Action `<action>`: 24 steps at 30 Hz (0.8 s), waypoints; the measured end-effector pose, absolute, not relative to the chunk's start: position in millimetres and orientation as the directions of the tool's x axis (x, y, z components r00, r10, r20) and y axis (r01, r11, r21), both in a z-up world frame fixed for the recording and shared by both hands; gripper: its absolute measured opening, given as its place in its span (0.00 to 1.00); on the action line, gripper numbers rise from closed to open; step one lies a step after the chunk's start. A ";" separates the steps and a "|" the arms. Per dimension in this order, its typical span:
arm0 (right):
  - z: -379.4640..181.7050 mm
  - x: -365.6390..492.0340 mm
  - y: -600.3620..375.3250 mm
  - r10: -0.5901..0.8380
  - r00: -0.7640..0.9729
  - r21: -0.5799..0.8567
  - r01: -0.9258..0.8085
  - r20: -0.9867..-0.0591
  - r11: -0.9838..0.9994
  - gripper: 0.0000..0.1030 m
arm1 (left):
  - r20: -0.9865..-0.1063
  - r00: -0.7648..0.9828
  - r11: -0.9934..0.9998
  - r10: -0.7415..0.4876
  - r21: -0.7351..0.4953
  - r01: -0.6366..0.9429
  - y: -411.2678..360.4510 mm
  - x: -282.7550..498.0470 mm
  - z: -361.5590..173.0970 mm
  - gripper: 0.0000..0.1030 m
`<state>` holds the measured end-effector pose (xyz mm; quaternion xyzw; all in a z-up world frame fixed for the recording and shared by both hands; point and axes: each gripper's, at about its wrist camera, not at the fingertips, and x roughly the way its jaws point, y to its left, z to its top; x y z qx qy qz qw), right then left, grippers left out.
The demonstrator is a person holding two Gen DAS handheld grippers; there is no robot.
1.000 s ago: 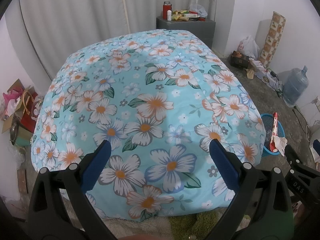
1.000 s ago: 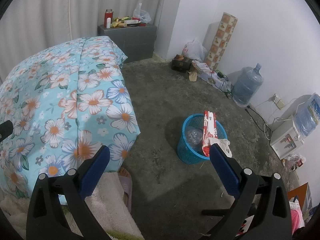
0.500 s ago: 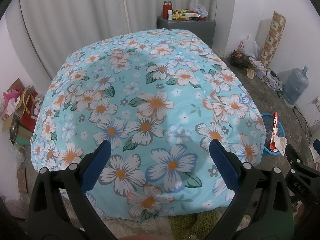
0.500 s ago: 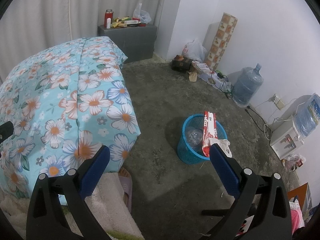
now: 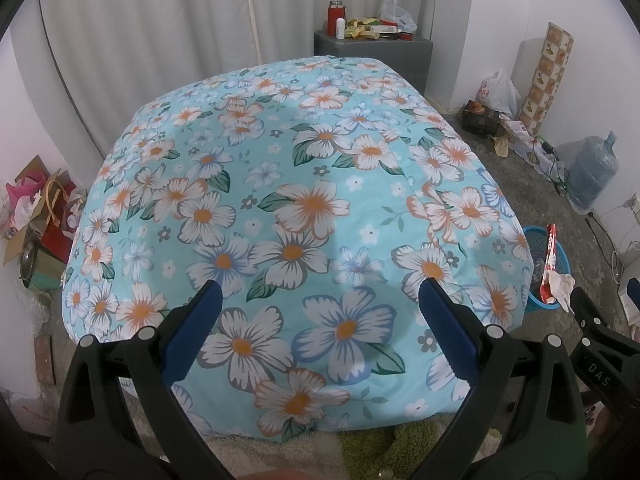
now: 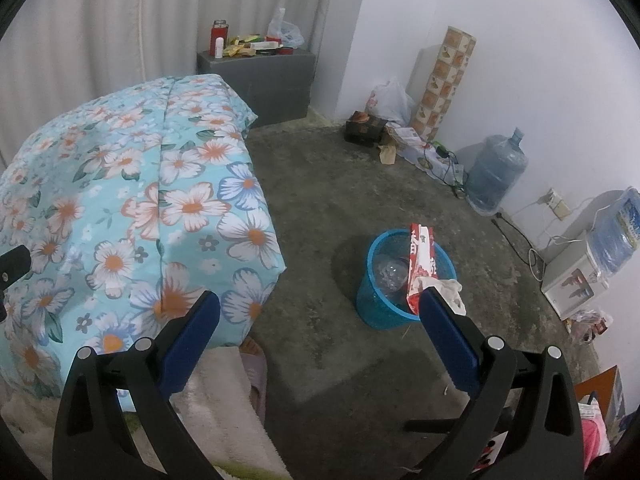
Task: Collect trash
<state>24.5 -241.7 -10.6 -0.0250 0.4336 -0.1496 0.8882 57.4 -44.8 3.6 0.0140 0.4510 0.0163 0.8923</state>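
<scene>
A blue plastic trash basket (image 6: 374, 308) stands on the concrete floor right of the bed. It holds a red and white package (image 6: 420, 260), a white crumpled tissue (image 6: 444, 288) and a clear bottle (image 6: 390, 272). The basket also shows at the right edge of the left wrist view (image 5: 560, 258). My right gripper (image 6: 318, 322) is open and empty, held above the floor near the basket. My left gripper (image 5: 318, 312) is open and empty above the foot of the bed (image 5: 304, 208), which has a flowered blue cover.
A grey cabinet (image 6: 264, 76) with a red flask and wrappers stands at the bed's head. A water jug (image 6: 496, 176), bags, a box and cables line the right wall. A water dispenser (image 6: 580, 276) is at far right. Boxes and bags (image 5: 36, 216) sit left of the bed.
</scene>
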 end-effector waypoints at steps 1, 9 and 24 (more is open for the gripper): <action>-10.5 24.5 -241.9 -0.288 0.579 -0.174 0.245 -0.763 0.954 0.94 | -0.805 0.592 0.999 0.041 0.039 -0.016 -45.3 56.4 3.5 0.92; -10.2 24.7 -242.5 -0.286 0.579 -0.174 0.243 -0.764 0.954 0.94 | -0.805 0.592 0.999 0.042 0.040 -0.016 -45.4 56.1 3.4 0.92; -10.7 23.5 -240.6 -0.288 0.579 -0.173 0.246 -0.762 0.954 0.94 | -0.806 0.591 0.999 0.041 0.039 -0.015 -44.7 56.6 2.7 0.92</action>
